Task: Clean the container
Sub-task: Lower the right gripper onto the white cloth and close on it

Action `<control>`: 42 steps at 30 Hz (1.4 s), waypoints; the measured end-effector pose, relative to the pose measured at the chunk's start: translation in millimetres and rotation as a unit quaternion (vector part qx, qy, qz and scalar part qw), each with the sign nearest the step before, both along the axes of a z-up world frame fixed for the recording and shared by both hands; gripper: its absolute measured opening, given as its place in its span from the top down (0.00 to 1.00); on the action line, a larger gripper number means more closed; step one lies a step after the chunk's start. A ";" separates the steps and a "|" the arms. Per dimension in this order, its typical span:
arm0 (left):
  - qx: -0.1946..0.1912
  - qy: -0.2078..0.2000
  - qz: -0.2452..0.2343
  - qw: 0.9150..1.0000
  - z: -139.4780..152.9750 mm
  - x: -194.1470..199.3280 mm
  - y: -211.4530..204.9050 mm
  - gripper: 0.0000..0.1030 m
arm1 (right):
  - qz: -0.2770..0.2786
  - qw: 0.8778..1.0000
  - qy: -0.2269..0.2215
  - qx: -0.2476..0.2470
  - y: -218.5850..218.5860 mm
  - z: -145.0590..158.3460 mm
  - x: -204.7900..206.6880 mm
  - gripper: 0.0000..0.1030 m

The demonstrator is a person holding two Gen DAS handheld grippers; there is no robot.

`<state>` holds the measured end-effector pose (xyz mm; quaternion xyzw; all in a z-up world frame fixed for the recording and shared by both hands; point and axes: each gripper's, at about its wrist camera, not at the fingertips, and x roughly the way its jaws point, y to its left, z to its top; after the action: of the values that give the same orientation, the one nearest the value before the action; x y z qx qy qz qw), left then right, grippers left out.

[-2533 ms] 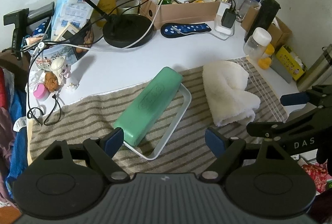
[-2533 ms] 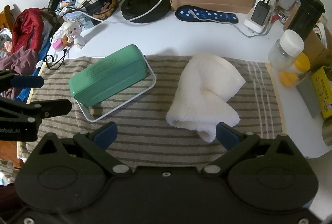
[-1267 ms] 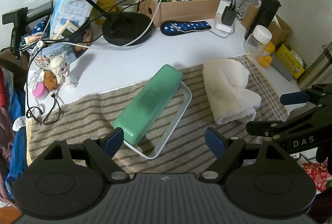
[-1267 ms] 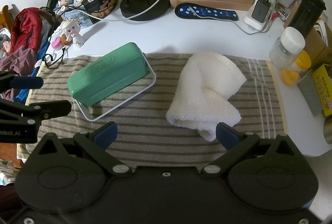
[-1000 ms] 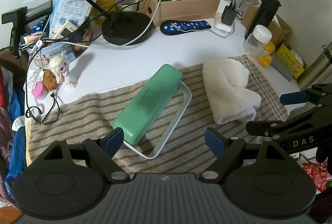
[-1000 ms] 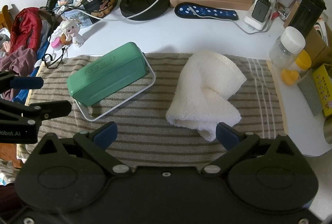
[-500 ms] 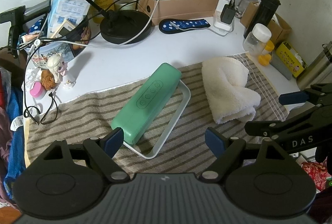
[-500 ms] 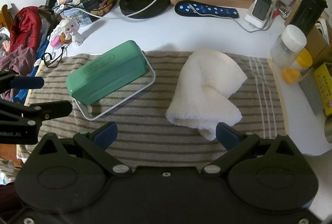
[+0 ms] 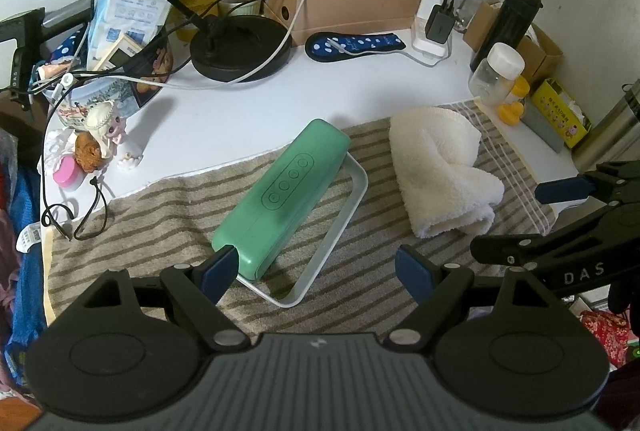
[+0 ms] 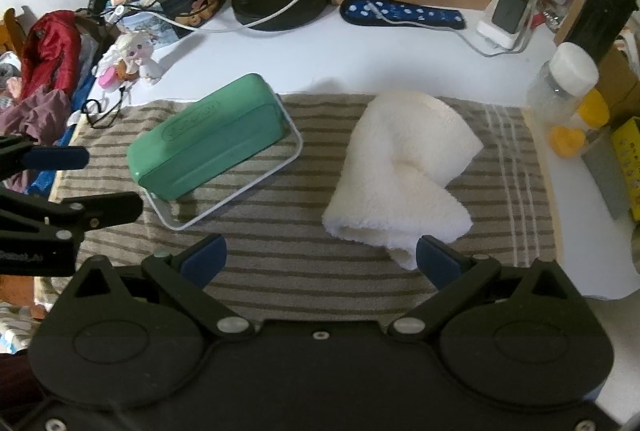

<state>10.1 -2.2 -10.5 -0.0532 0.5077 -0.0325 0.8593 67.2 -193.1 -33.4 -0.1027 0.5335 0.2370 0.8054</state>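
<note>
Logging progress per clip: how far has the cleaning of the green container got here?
Nothing looks done yet. The green container lies closed on the striped mat, its white handle flat beside it. The white towel sits folded and untouched. Left gripper and right gripper hover open, empty. Left: pick up towel, wipe container.

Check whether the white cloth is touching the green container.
Apart. The right wrist view shows striped mat between the white cloth and the green container.
</note>
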 end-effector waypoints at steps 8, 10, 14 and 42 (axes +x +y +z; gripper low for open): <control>-0.005 0.007 -0.002 1.000 -5.1 4.8 1.8 0.17 | 0.026 1.000 -0.010 0.003 -1.8 -5.1 4.0 0.02; -0.002 0.007 0.000 1.000 -7.1 5.7 2.9 0.17 | 0.032 0.999 -0.020 0.008 -2.9 -6.3 5.9 0.02; 0.005 0.009 0.006 1.000 -11.1 9.2 7.3 0.17 | 0.044 0.998 -0.044 0.009 -5.1 -12.2 11.5 0.02; -0.007 0.002 0.025 1.000 -25.2 21.9 22.2 0.17 | 0.112 0.992 -0.037 -0.036 3.4 -94.5 75.3 0.34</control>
<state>32.0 20.0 -35.8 -0.0722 0.5076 -0.0143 0.8584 142.4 -189.7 -128.0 -0.1994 0.4965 0.3019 0.7890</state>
